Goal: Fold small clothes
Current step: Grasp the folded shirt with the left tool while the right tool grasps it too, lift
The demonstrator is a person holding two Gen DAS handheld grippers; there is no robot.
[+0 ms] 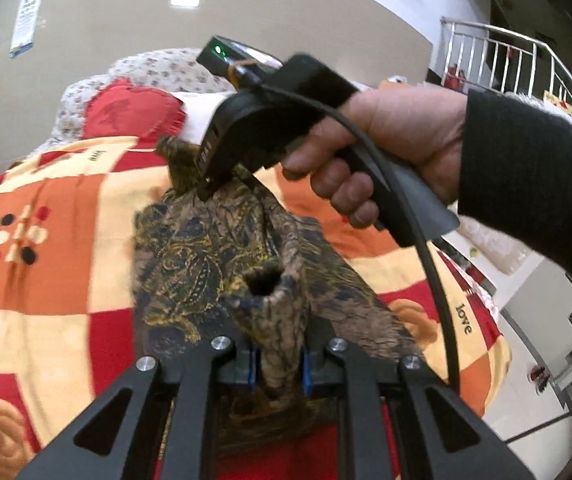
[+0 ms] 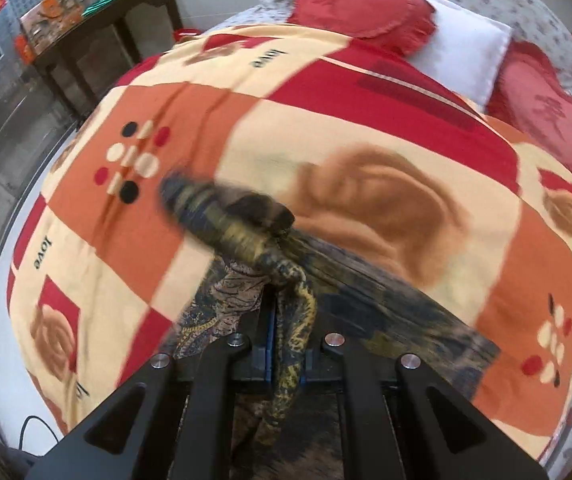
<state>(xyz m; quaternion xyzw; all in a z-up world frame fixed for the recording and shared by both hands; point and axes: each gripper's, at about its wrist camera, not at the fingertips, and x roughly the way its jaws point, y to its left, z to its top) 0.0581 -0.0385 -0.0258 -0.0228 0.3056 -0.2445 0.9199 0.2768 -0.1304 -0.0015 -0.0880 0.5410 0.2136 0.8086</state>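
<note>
Both black metal tools, the left tool [image 1: 278, 364] and the right tool [image 2: 286, 354], pinch bunched folds of the thin brown-and-gold paisley garment [image 1: 214, 248], seemingly lifted above the soft red, orange and cream checked bed blanket [image 2: 365, 128].

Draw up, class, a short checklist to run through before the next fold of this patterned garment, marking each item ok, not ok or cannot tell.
1. Left gripper pinches the patterned garment: ok, cloth is bunched between its blue pads.
2. Right gripper pinches the garment: ok, a twisted strip runs between its jaws.
3. Garment spread flat between the two grips: not ok, it hangs bunched and creased.
4. Fold line or matching corners identified: cannot tell, the cloth is crumpled and blurred.
5. Landing area on the checked blanket free: ok, bare blanket ahead; the red cushions lie beyond it.
6. Cable of the right gripper clear of the cloth: ok, it hangs beside the garment.
</note>
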